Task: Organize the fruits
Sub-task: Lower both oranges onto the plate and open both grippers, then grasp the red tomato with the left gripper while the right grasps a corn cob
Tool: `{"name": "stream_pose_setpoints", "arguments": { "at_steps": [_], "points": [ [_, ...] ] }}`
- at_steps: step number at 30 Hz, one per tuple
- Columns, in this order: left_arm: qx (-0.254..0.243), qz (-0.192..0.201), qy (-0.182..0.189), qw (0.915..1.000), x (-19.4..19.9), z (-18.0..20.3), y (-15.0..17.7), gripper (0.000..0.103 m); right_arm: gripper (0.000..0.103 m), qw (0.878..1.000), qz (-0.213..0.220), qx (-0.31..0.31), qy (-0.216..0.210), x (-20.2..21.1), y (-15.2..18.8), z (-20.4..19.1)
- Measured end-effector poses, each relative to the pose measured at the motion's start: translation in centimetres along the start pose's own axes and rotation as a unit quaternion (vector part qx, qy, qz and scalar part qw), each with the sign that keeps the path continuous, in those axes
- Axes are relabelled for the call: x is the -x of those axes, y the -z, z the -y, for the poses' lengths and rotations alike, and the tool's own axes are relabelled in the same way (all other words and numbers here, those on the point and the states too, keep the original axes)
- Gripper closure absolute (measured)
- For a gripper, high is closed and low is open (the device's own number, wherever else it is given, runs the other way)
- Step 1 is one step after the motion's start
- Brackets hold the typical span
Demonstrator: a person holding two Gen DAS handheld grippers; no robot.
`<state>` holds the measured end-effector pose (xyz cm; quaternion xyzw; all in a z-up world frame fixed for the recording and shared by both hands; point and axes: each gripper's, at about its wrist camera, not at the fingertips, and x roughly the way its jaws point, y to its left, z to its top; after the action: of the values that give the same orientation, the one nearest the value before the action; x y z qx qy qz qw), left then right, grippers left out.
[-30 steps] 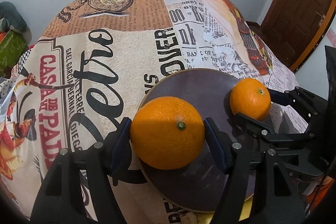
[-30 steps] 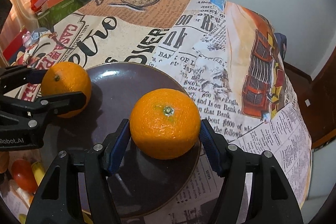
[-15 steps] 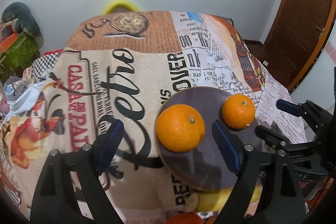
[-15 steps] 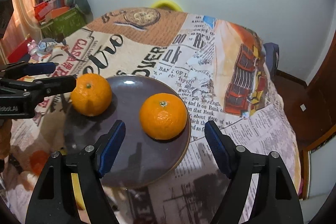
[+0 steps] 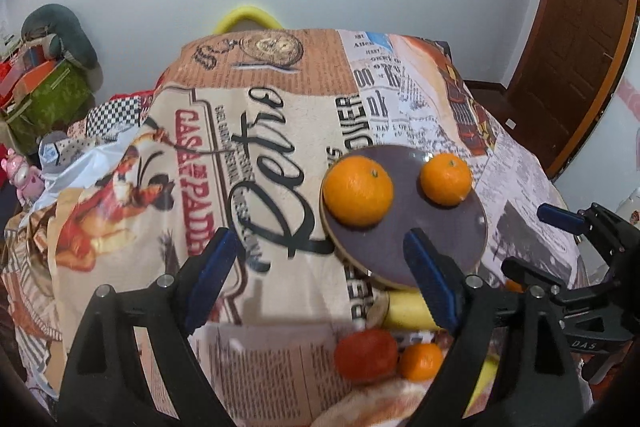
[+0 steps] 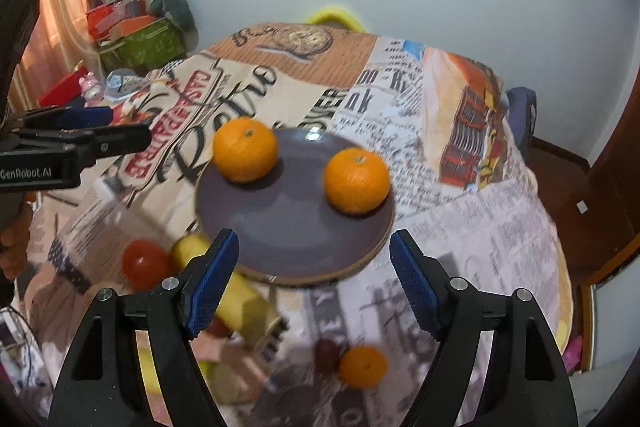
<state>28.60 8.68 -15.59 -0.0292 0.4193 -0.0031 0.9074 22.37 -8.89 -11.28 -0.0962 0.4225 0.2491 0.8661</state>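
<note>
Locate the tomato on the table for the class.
In the right wrist view the tomato lies lower left, off the plate, beside a yellow fruit by the plate's near-left rim.

Two round oranges, a larger one (image 5: 357,190) and a smaller one (image 5: 446,178), are seen apart on a dark round plate (image 5: 440,243) set on a newspaper-print tablecloth (image 5: 256,131). The black left gripper with blue pads (image 5: 316,277) is held wide apart, empty. A red tomato (image 5: 366,355) and a small orange (image 5: 421,361) are seen touching below the plate.
</note>
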Motion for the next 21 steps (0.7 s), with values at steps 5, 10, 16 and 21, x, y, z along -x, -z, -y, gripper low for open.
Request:
{"name": "stream_pose_setpoints", "arguments": {
  "at_steps": [5,10,16,21],
  "points": [
    [0.006,-0.012,0.005,0.9999,0.5,-0.3,1.9,0.017,0.028,1.0,-0.013,0.023,-0.006,-0.2,1.6,-1.8],
    [0.012,-0.027,0.011,0.9995,0.5,-0.5,3.8,0.022,0.028,0.999,-0.032,0.026,-0.02,-1.4,2.7,-2.4],
    [0.012,-0.061,0.026,0.9977,-1.1,-0.1,5.7,0.028,0.042,0.996,-0.068,0.023,-0.046,-3.6,2.9,-2.4],
    [0.007,-0.065,0.027,0.9975,-2.0,0.7,6.7,0.028,0.043,0.995,-0.078,0.02,-0.061,-4.4,3.1,-2.6]
  ]
}}
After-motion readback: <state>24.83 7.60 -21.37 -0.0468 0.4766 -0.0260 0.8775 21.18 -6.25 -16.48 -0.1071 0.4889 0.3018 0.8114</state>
